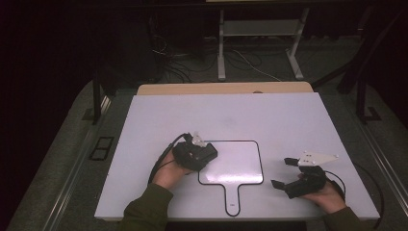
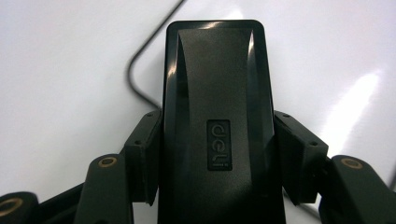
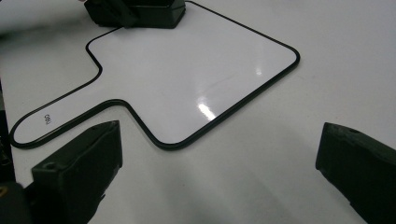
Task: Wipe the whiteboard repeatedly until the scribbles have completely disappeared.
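A white table (image 1: 269,115) fills the middle of the high view. On it, in the lower centre of the frame, lies a flat white paddle-shaped board with a black rim (image 1: 240,166), its handle pointing to the bottom edge.

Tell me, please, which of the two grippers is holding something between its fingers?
The left gripper: it clamps a black box at the paddle-shaped whiteboard's corner. The right gripper stands open, with nothing in it.
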Tool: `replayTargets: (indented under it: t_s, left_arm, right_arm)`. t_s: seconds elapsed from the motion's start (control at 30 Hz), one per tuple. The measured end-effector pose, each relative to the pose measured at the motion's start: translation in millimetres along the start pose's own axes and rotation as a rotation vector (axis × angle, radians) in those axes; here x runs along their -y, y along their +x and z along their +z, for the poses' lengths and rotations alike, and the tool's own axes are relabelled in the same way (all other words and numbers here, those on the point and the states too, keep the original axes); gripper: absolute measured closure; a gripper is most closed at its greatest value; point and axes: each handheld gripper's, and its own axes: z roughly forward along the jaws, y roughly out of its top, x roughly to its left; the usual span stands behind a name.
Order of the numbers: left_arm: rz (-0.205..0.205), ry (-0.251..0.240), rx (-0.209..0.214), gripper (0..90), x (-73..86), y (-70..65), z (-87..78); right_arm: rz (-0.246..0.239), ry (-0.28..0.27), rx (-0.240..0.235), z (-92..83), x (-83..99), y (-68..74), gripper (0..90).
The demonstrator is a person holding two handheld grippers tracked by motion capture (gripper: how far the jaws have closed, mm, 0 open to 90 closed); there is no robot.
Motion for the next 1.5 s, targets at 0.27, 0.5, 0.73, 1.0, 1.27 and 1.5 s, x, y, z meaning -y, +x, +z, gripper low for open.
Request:
replayTargets:
  t_s: [0.27,0.5,0.73,1.0,1.27,1.5]
  left_arm:
    - [0.063,0.019,0.035,38.9,-6.0,-21.4,0.0]
    - [0.012,0.014,0.005,38.8,-9.4,-4.2,4.8]
    - [-0.024,0.013,-0.039,38.8,-13.4,13.2,9.4]
    - [0.019,0.047,0.035,38.9,-15.9,-1.2,6.7]
    - [-0.007,0.041,0.015,38.8,-22.3,11.9,12.9]
    - [-0.031,0.041,-0.010,38.8,-27.7,26.3,18.1]
  right_arm:
    - [0.003,0.000,0.001,0.4,0.0,0.1,0.0]
    - [-0.001,0.004,0.000,0.2,-0.1,0.3,0.0]
    - [0.000,0.005,0.001,1.0,0.1,-0.1,0.0]
    - [0.000,0.005,0.001,0.7,0.0,0.1,0.0]
    - [-0.002,0.007,0.001,1.3,0.1,0.4,0.0]
    - [0.007,0.002,0.004,0.8,0.6,-0.7,0.0]
